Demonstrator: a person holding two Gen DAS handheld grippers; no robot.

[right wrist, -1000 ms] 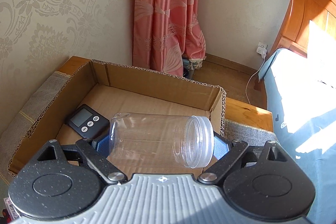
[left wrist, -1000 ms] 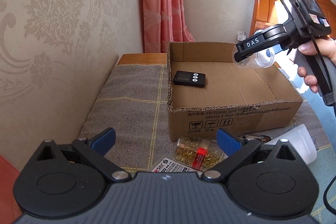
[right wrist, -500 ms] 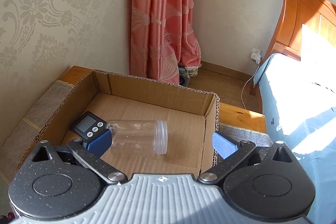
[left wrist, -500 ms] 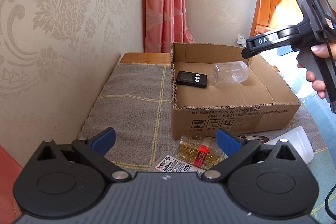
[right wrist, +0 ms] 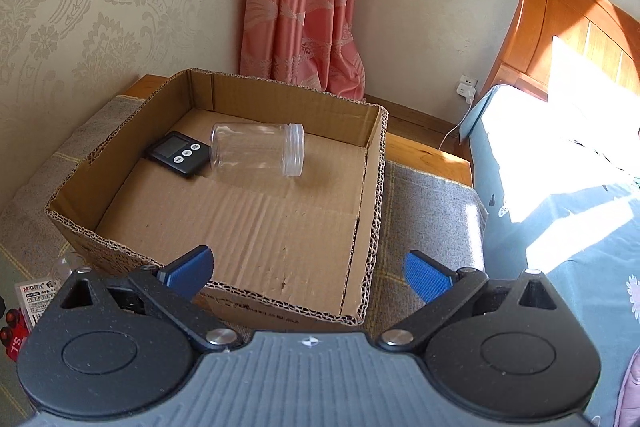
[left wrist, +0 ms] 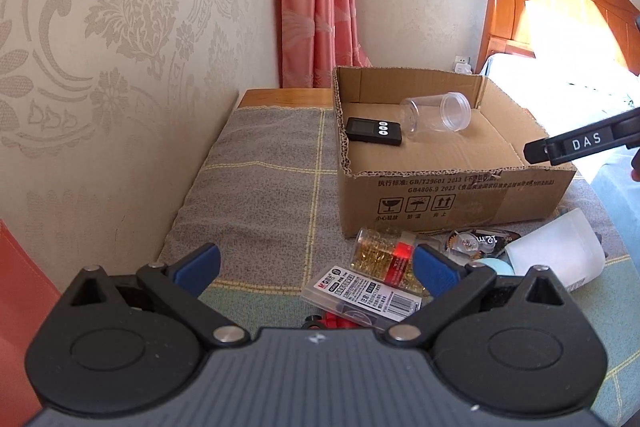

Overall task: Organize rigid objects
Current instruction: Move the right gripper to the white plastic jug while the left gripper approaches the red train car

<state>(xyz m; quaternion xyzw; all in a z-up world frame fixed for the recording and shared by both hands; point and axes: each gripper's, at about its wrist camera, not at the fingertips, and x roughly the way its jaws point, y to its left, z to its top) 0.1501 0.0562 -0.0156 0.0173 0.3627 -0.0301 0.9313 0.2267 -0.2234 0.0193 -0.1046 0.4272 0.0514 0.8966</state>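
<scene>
An open cardboard box (left wrist: pixel 460 199) (right wrist: pixel 368 227) stands on a grey cloth. Inside it a clear plastic jar (left wrist: pixel 436 115) (right wrist: pixel 258 150) lies on its side next to a black digital timer (left wrist: pixel 374 131) (right wrist: pixel 178 154). My left gripper (left wrist: pixel 316 267) is open and empty, above loose items in front of the box: a clear case of gold pins (left wrist: pixel 384 259) and a flat clear stationery case (left wrist: pixel 360 297). My right gripper (right wrist: pixel 308 273) is open and empty over the box's near edge; one of its fingers (left wrist: pixel 576 145) shows in the left wrist view.
A white plastic container (left wrist: pixel 556 253), a round tape measure (left wrist: pixel 476 241) and small red items (left wrist: pixel 332 323) lie in front of the box. A patterned wall runs along the left. A pink curtain (right wrist: pixel 304 7) hangs behind. A bed with a wooden headboard (right wrist: pixel 568 27) is on the right.
My right gripper opened and let go of the clear jar, which now lies in the box by the timer. The right gripper then pulled back. My left gripper stayed open and rose slightly.
</scene>
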